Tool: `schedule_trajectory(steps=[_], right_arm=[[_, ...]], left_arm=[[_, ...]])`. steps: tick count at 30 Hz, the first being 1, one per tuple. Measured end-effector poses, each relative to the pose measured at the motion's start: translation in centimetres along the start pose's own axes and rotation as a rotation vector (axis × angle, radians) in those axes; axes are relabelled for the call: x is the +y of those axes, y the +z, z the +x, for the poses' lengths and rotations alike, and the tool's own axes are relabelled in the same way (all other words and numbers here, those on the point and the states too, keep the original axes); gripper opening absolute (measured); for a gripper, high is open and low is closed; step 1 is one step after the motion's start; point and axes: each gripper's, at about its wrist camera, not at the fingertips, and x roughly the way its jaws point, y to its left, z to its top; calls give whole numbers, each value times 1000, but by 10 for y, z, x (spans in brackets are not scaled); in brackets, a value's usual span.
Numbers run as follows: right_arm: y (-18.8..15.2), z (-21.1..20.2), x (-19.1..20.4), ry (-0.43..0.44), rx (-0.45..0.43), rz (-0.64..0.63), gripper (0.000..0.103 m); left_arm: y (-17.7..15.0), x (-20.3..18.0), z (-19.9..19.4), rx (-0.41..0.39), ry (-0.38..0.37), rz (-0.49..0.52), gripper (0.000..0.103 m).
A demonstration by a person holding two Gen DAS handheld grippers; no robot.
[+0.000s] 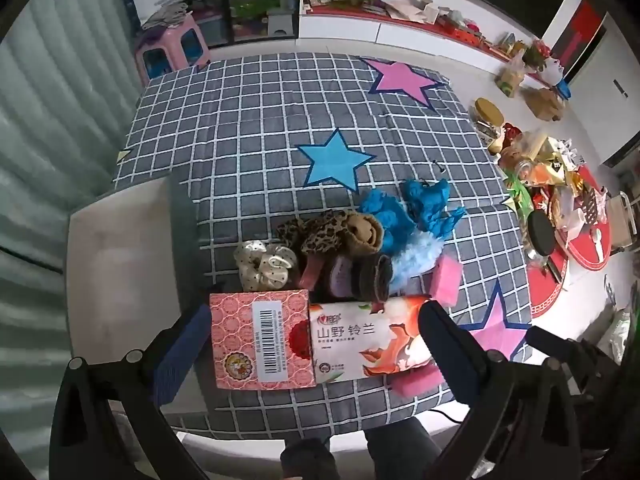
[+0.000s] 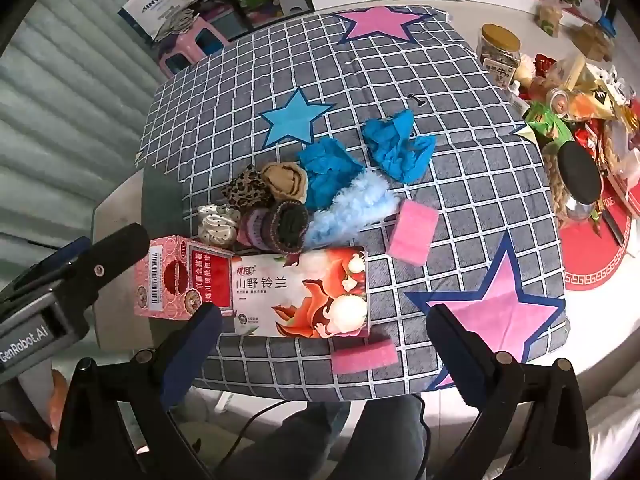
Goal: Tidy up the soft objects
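Left gripper [image 1: 308, 344], jaws apart, hovers above the tissue pack [image 1: 370, 340], not touching.

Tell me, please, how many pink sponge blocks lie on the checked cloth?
2. One pink sponge block lies right of the fluffy light-blue piece. The other pink sponge block lies at the cloth's near edge, just below the tissue pack. Others may be hidden under the pile.

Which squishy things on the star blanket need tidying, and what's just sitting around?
To tidy: spotted scrunchie, leopard scrunchie, blue cloths, fluffy blue duster, pink sponges.
Just sitting around: snack jars, red mat, pink stool.
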Motion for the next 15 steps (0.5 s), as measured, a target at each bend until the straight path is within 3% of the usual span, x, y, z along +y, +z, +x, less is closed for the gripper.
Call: schedule_trajectory(steps=[2,15], right_arm=[[-2,2,4,-26,-10,-23,103],[5,-2,2,-7,8,-25,103]], left_arm=[[15,-2,3,31,11,6,103],[11,12,8,53,12,6,103]])
